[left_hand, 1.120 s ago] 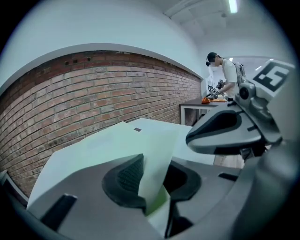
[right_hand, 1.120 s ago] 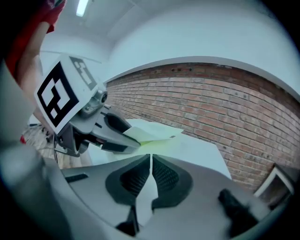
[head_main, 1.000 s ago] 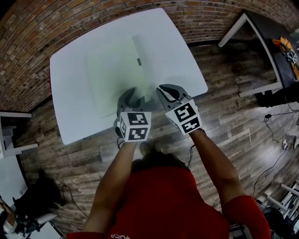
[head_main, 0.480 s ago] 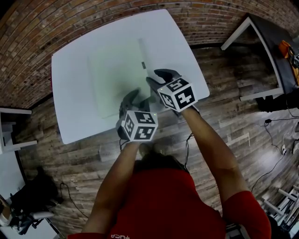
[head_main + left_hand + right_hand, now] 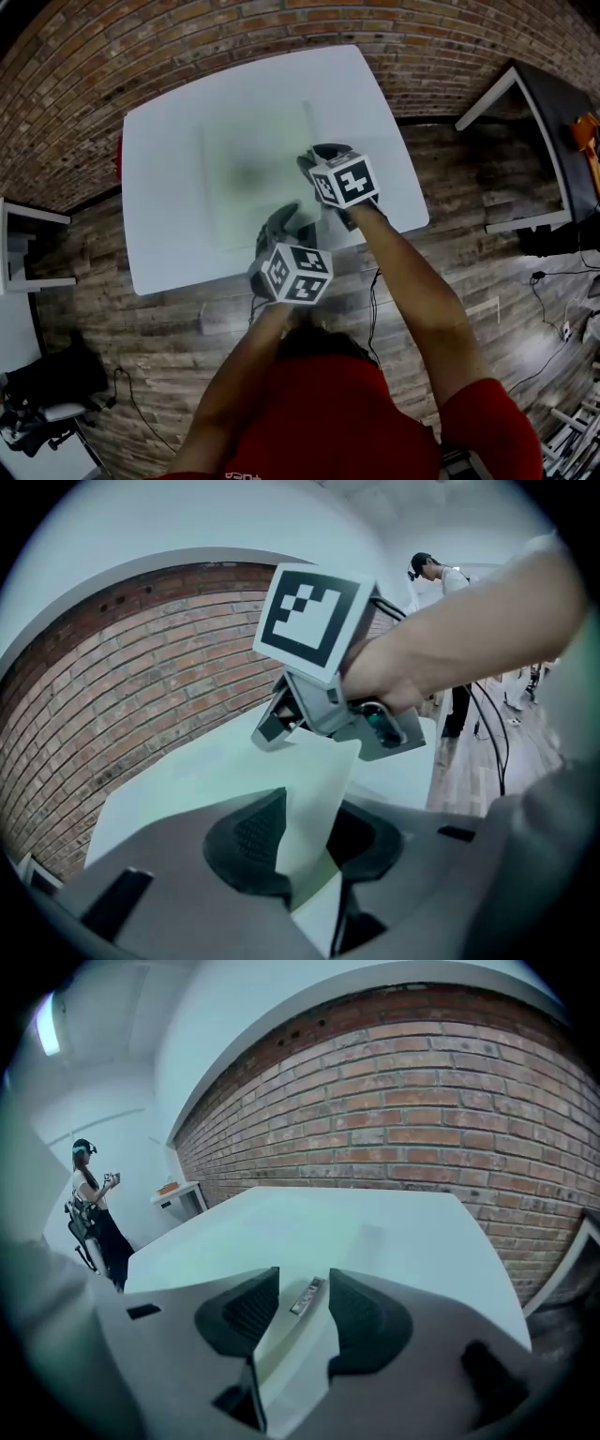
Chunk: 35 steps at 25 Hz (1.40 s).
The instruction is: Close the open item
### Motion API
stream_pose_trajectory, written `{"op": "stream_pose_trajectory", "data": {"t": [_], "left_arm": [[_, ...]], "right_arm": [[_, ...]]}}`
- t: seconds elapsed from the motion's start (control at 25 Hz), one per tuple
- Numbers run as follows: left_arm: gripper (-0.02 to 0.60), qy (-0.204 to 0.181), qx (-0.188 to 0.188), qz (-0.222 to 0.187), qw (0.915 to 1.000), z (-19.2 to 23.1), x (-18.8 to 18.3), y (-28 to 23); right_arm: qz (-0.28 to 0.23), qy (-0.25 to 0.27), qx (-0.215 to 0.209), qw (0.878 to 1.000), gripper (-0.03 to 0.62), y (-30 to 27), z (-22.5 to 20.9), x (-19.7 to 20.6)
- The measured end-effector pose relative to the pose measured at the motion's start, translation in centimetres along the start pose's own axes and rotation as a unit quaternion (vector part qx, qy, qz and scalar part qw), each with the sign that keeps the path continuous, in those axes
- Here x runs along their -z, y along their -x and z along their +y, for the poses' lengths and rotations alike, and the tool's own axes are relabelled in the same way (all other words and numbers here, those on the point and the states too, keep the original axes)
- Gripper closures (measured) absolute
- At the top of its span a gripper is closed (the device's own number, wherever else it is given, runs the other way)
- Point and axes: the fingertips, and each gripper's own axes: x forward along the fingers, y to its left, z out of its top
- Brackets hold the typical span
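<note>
A flat pale-green folder (image 5: 253, 173) lies on the white table (image 5: 159, 216). My left gripper (image 5: 286, 217) is at the folder's near right corner. In the left gripper view, it (image 5: 305, 832) is shut on a thin pale flap (image 5: 314, 799) that rises between the pads. My right gripper (image 5: 314, 155) hangs over the folder's right edge and also shows just above that flap (image 5: 272, 726). In the right gripper view, its jaws (image 5: 302, 1302) are opening. The folder's edge (image 5: 291, 1354) and a small dark tag (image 5: 307, 1296) lie between the pads, untouched.
A brick wall (image 5: 281, 28) runs behind the table. Wooden floor (image 5: 450, 225) lies to the right, with another white table (image 5: 511, 141) there and one at the left (image 5: 19, 253). A person (image 5: 94, 1208) stands far off. A red thing (image 5: 119, 155) sits at the table's left edge.
My right gripper has moved forward from the table's near edge to the folder's right edge, and its jaws have spread. The left gripper stays low by the near corner.
</note>
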Motion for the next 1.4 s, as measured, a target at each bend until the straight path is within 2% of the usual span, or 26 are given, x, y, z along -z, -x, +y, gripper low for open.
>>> {"op": "stream_pose_trajectory", "data": {"t": [0.36, 0.6, 0.72, 0.8, 1.0, 1.2, 1.28, 1.4], "left_arm": [[0.465, 0.001, 0.016, -0.005, 0.9999, 0.2, 0.0, 0.1], [0.353, -0.009, 0.09, -0.016, 0.9958, -1.9, -0.3, 0.9], [0.344, 0.02, 0.119, -0.043, 0.9917, -2.3, -0.6, 1.8], [0.345, 0.041, 0.125, -0.065, 0.9891, -2.1, -1.0, 2.7], [0.366, 0.084, 0.115, -0.123, 0.9822, -0.5, -2.5, 4.6], [0.409, 0.152, 0.105, -0.201, 0.9622, 2.4, -4.2, 6.6], [0.417, 0.172, 0.098, -0.215, 0.9564, 3.8, -4.1, 7.2], [0.43, 0.187, 0.08, -0.222, 0.9536, 5.8, -3.5, 7.8]], "right_arm": [[0.019, -0.004, 0.008, 1.0, 0.439, -0.9, -0.4, 0.2], [0.01, -0.017, 0.002, 1.0, 0.436, -0.9, -0.6, 0.5], [0.004, -0.012, 0.001, 1.0, 0.436, -0.9, -0.6, 0.4], [0.0, -0.01, 0.0, 1.0, 0.436, -0.9, -0.7, 0.4], [-0.004, -0.008, -0.008, 1.0, 0.436, -1.3, -0.4, 1.0], [-0.023, 0.017, 0.008, 1.0, 0.436, -1.1, -0.4, 0.6], [-0.033, 0.017, 0.012, 0.999, 0.436, -1.1, -0.3, 0.6], [-0.04, 0.022, 0.014, 0.999, 0.436, -1.1, -0.2, 0.5]]}}
